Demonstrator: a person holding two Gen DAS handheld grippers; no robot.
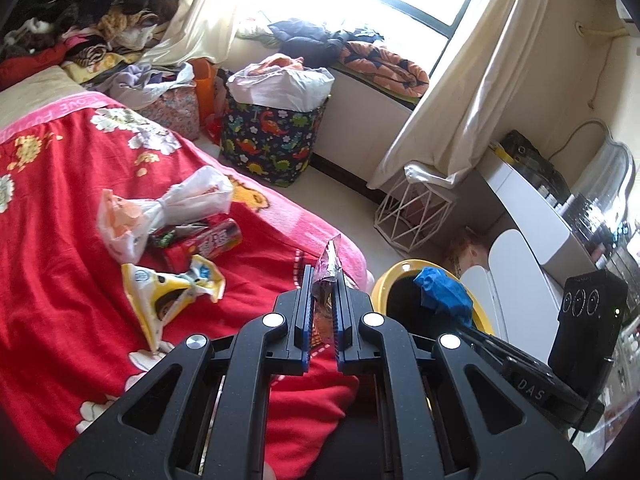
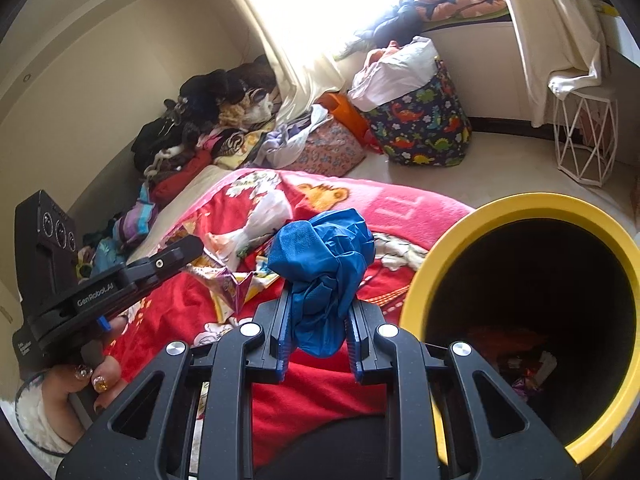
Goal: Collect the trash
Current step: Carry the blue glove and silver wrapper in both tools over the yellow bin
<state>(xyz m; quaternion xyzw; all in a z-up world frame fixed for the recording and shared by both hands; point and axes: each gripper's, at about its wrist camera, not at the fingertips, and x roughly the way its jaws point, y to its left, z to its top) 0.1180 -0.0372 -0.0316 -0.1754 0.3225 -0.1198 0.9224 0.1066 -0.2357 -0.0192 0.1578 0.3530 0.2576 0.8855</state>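
Crumpled blue glove (image 2: 326,276): pinched between the jaws of the right gripper (image 2: 318,320), bulging above them, just left of the yellow-rimmed bin (image 2: 516,206). Purple foil wrapper (image 1: 327,270): clamped upright in the nearly closed jaws of the left gripper (image 1: 323,284), over the red blanket (image 1: 60,220). Loose on blanket: yellow wrapper (image 1: 168,296), white plastic bag (image 1: 160,208).

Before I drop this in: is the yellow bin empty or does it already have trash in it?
Not empty. The right wrist view looks into the yellow bin; wrappers lie at its dark bottom. It is far from full.
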